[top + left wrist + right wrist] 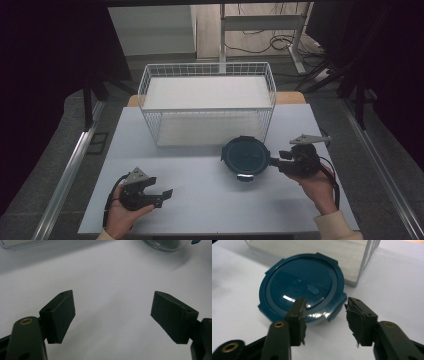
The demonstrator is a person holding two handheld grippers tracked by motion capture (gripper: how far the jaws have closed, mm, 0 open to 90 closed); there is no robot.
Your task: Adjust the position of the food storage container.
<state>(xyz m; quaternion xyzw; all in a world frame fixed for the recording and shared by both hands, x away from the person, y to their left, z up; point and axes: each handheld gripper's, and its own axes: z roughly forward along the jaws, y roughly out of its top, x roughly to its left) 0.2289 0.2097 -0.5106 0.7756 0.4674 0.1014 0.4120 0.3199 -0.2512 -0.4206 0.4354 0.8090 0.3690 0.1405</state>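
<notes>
Nothing's really happening yet: blue lidded container is sitting on the desk beside the basket, right claw spread at its rim, left claw spread, idling.

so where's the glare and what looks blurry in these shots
Right gripper view: white glare streaks on the blue lid, which is sharp; the near jaws look a little soft. Left gripper view: the glass container at the top edge is blurred, the table evenly lit. High view: dim, dark surroundings, soft shadows under the wire basket.
</notes>
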